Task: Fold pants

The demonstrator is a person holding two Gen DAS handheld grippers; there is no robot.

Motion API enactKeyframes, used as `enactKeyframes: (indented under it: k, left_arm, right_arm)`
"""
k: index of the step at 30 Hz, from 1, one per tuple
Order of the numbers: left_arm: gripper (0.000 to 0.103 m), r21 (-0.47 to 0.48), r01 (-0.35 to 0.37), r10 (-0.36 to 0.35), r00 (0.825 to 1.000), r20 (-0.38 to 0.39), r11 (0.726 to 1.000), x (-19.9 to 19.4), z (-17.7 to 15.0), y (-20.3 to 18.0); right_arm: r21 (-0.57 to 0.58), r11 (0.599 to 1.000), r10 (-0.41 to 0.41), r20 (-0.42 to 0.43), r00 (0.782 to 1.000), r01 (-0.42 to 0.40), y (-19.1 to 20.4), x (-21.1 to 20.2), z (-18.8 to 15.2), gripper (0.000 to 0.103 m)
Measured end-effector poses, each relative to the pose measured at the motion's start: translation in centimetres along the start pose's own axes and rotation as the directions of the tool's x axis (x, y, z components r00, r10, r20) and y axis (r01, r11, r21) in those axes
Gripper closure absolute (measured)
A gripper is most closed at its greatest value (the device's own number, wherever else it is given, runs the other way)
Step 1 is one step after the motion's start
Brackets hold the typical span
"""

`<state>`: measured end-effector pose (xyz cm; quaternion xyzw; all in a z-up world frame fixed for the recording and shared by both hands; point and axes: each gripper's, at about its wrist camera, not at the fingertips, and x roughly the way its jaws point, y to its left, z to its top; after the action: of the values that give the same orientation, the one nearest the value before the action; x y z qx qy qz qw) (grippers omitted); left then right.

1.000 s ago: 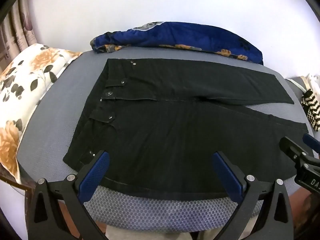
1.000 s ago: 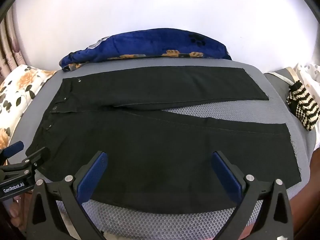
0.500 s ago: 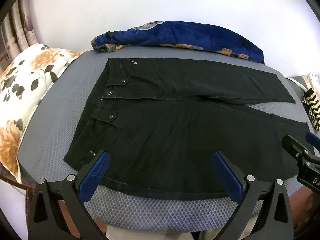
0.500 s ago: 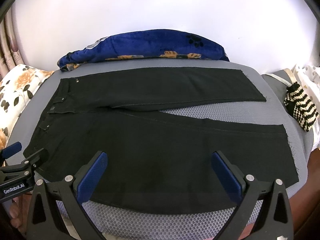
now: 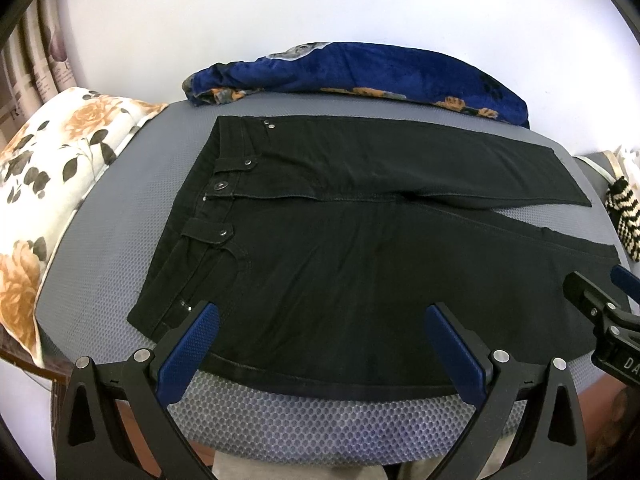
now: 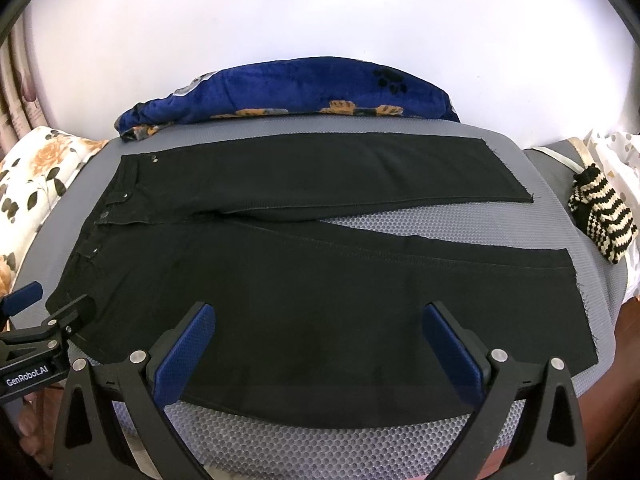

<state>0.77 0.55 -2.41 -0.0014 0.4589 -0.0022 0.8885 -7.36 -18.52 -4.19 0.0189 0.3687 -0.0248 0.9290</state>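
Pants [image 5: 360, 248] lie flat and unfolded on grey mesh pad [image 5: 112, 220], waistband left, legs splayed right with a wedge of pad between them. Near hem edge runs just inside the pad's front rim. Left gripper [image 5: 320, 340] and right gripper [image 6: 320, 340] hover over that near edge, jaws wide apart, holding nothing. Blue blanket [image 6: 300, 92] borders far edge; floral pillow [image 5: 52, 184] left, striped pouch [image 6: 604, 216] right.

A grey mesh-covered mattress [image 6: 352, 452] fills the foreground, with a plain white wall [image 6: 320, 12] behind it, a floral pillow [image 5: 60, 168] at its left end, and pale patterned curtains [image 5: 40, 52] beyond that pillow.
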Motion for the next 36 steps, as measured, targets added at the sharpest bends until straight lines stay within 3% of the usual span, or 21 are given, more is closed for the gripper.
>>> enactKeyframes:
  k: [36]
  left_arm:
    - [0.001, 0.001, -0.003, 0.003, 1.0, 0.0, 1.0, 0.13, 0.14, -0.01]
  right_arm:
    - [0.001, 1.0, 0.001, -0.008, 1.0, -0.001, 0.04, 0.38, -0.2, 0.001]
